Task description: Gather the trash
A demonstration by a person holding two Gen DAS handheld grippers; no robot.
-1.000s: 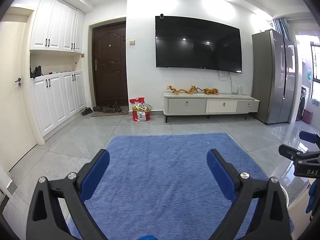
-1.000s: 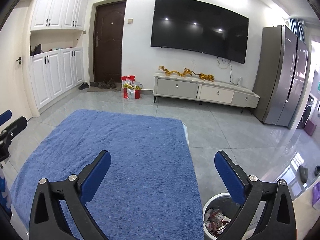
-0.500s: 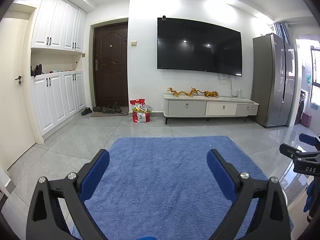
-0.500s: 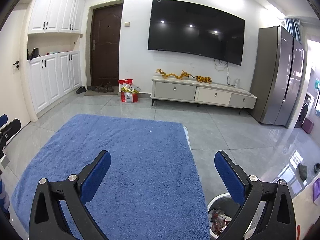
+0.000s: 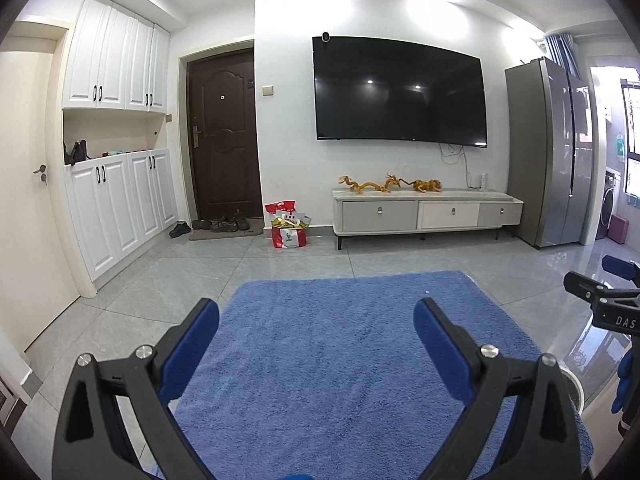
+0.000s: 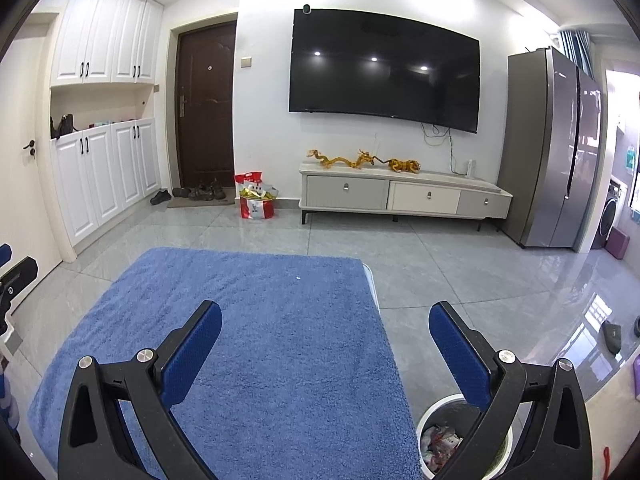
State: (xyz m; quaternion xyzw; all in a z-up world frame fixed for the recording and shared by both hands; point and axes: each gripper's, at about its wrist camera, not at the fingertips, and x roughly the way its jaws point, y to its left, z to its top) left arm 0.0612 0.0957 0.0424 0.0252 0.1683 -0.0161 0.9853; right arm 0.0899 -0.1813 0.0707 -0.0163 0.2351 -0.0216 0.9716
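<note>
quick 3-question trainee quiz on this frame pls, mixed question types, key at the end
1. True or false: the left gripper and the right gripper are both open with nothing between their blue-padded fingers.
2. Multiple choice: the round white-rimmed waste bin with wrappers inside sits (A) on the fluffy blue towel-covered surface, (B) below that surface's right edge, near the right gripper, (C) beside the dark brown door.
3. Fill in: the only loose bit visible on the blue surface is a tiny ____ speck.

Key: 1 true; 2 B; 3 white.
</note>
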